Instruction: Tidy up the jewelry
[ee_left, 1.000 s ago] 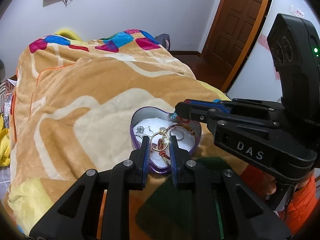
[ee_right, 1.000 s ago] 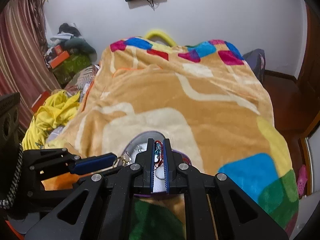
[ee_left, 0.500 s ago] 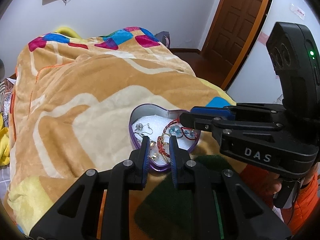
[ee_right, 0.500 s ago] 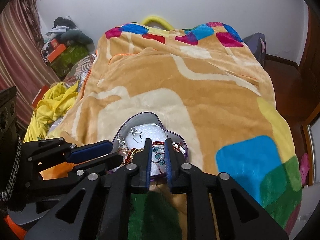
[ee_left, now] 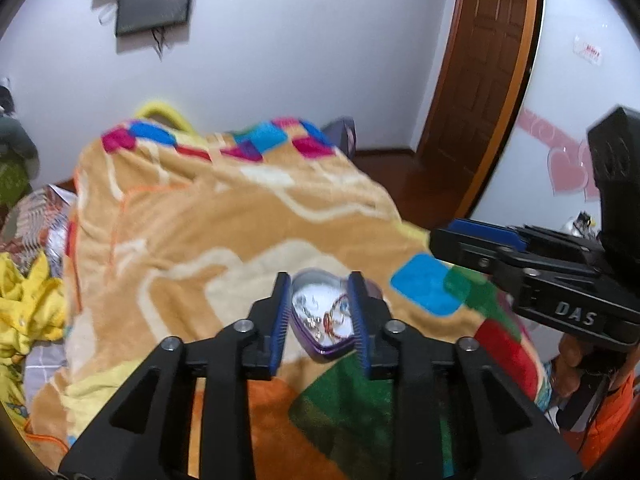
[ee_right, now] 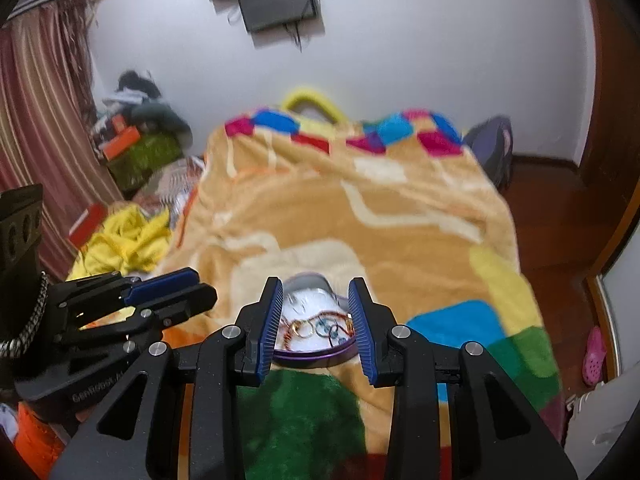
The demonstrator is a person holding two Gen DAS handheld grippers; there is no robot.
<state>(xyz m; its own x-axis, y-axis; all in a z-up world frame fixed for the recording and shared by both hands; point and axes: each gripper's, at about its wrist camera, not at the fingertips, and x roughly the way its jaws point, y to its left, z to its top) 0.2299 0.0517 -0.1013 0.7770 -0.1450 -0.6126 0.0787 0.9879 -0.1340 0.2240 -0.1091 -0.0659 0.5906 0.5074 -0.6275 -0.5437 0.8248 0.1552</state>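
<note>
Lower centre of both views: heart-shaped tin (ee_left: 320, 346) sitting on the blanket (ee_left: 208, 232), framed between each gripper's own blue pads.
Tin: purple rim, white lining, lid off and out of sight.
Jewelry: a tangle inside the tin, with gold rings and red cord (ee_right: 316, 326) toward its near edge; silver pieces (ee_left: 306, 304) lie further back, too blurred to name.
Left gripper (ee_left: 320, 320): jaws apart, nothing between them, held above the tin's near edge. It also shows at the left edge of the right wrist view (ee_right: 176, 292).
Right gripper (ee_right: 316, 320): jaws spread wide, empty, over the tin's near rim. In the left wrist view it sits at the right edge (ee_left: 476, 236), well off to the side of the tin.
Blanket: orange with cream swirls and coloured squares, covering the bed.
Upper frame: wall-mounted screen (ee_right: 276, 4).
Left side, right wrist view: yellow cloth (ee_right: 124, 240) piled beside the bed.
</note>
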